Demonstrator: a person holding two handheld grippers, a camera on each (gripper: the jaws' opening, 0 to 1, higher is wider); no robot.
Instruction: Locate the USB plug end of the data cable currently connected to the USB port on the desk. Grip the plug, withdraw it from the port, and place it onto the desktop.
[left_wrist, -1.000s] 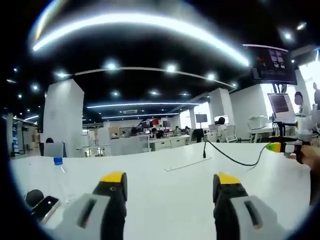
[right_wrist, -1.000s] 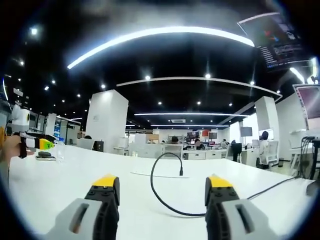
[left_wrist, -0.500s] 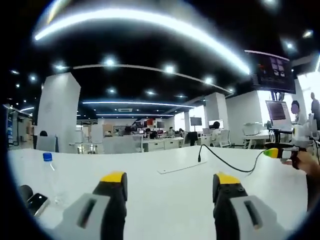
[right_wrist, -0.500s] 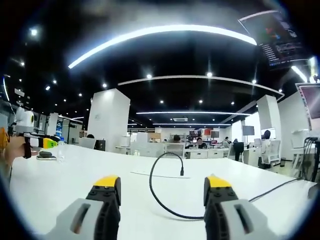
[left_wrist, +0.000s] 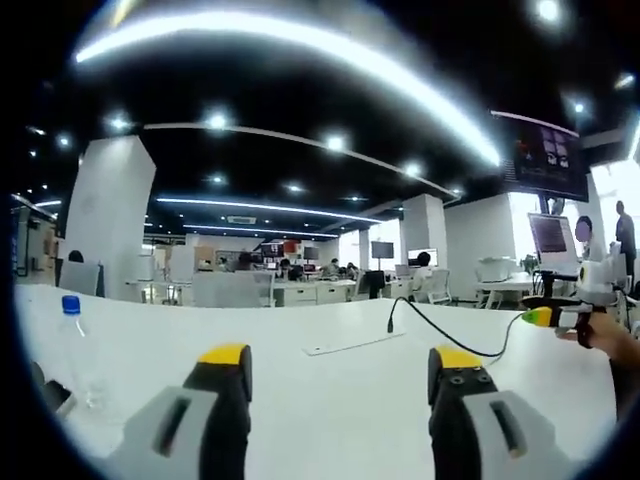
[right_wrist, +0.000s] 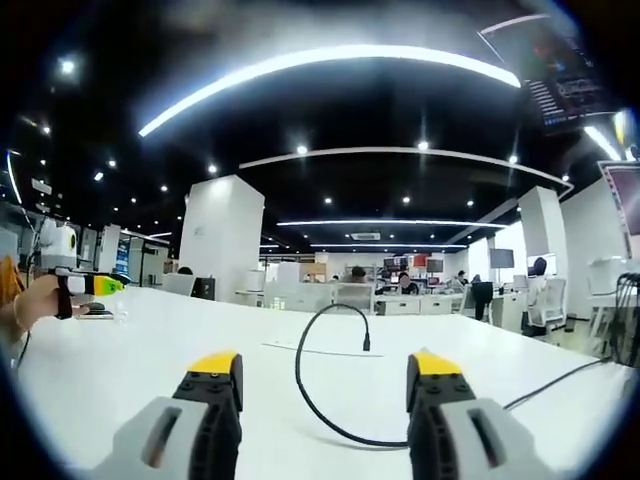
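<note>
The white counter (right_wrist: 120, 350) carries everything, and the black data cable (right_wrist: 300, 385) is the landmark on it: it loops up from the surface and drops its plug end (right_wrist: 366, 343) onto a thin pale strip (right_wrist: 320, 351) set flat in the counter, presumably the port housing.

Over the last second the left gripper view has swung, so the water bottle (left_wrist: 72, 335) now sits nearer its edge and the cable nearer the middle; the things themselves look unmoved. The right gripper view has hardly changed. I judge the approach barely begun: the plug is still seated.

The left gripper (left_wrist: 340, 362) and the right gripper (right_wrist: 326, 368) both hang released, jaws spread, short of the cable and grasping nothing.

The port itself is too small to make out, and the cable's far end runs out of view.
</note>
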